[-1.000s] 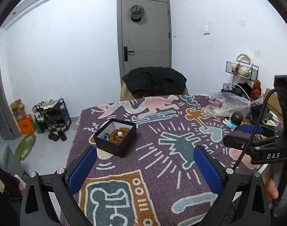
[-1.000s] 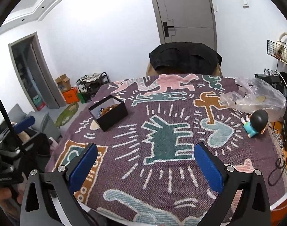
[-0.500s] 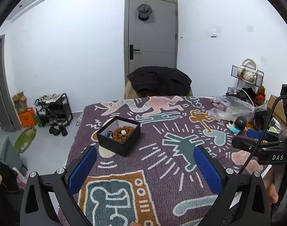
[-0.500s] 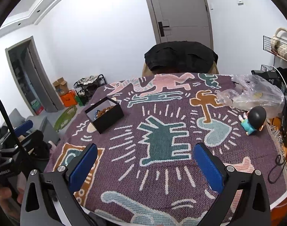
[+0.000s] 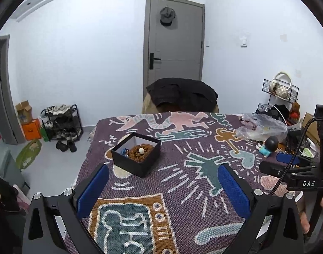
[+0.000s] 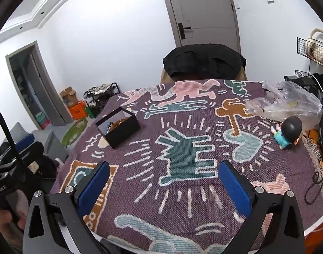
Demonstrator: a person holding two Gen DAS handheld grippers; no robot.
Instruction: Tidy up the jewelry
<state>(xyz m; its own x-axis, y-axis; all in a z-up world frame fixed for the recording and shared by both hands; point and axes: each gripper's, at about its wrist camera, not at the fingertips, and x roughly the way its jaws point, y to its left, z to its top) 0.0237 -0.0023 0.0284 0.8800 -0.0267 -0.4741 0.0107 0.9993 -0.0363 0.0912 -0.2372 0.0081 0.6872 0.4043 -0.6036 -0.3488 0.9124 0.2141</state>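
Both grippers have pulled up and back over the last second; the table looks farther off in both wrist views and more wall and door show. Left gripper [image 5: 162, 187] hangs spread wide and empty over the near edge of the patterned tablecloth [image 5: 182, 190]. Right gripper [image 6: 163, 185] is the same, fingers apart, nothing between them, above the green figure in the weave.

Black box [image 5: 136, 155] sits on the left part of the table, lid off, unmoved. Inside: a brown beaded heap [image 5: 141, 152] with a white bead on top, and a small blue-and-silver piece [image 5: 124, 152] beside it against the near-left wall. Can't tell exactly what that piece is.

No loose jewelry visible on the cloth. A clear plastic bag [image 6: 286, 103] and a small figurine [image 6: 288, 132] sit at the far right, well apart from the box.

Judgement: retreat with empty grippers and everything boxed suggests the task is at or near its end.
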